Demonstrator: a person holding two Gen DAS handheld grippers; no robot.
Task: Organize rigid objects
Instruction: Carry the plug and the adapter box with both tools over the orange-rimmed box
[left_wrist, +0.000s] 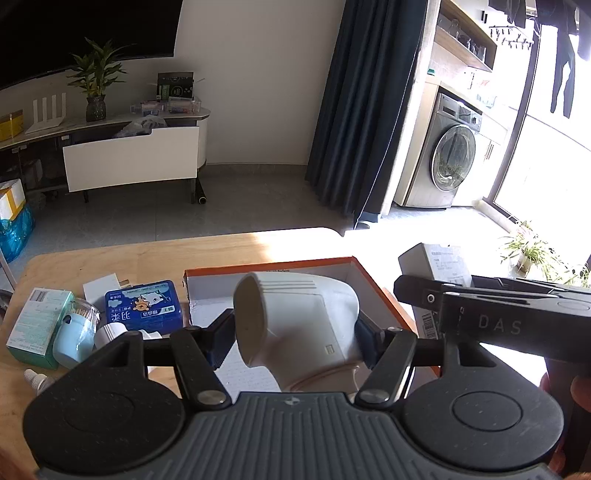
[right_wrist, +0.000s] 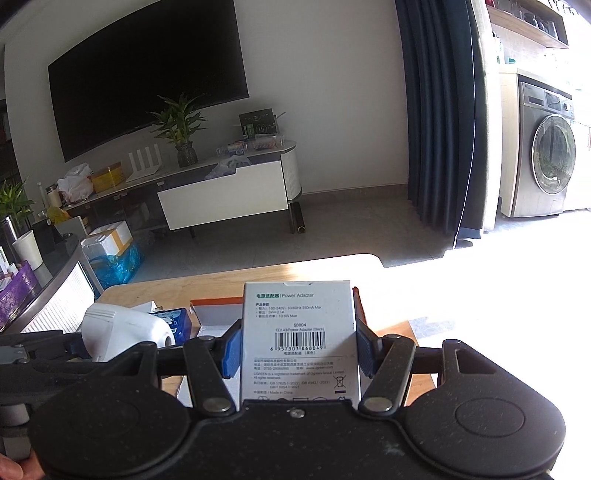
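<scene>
So at this point I had both hands loaded. Closest in, the left gripper (left_wrist: 291, 332) was clamped on the white hair dryer (left_wrist: 295, 325), blue pads squeezing its body from both sides, and the right gripper (right_wrist: 297, 345) was clamped the same way on the grey power adapter box (right_wrist: 299, 332). Both things were hanging in the air just above the orange-rimmed box (left_wrist: 369, 273) on the wooden table (left_wrist: 129, 254), so I read the step as dropping them in. My take on doing it well: go one at a time, since the two grippers sat right beside each other, lower each thing until it rests on the floor of the box, then let go. The dryer's barrel ran its long axis across my view, nozzle mouth facing left and a bit toward me, handle pointing down under the jaws. The adapter box stood upright, long axis vertical, printed back facing the camera. Further out on the left sat the blue tin (left_wrist: 144, 306), still unsorted, I'd guess.
</scene>
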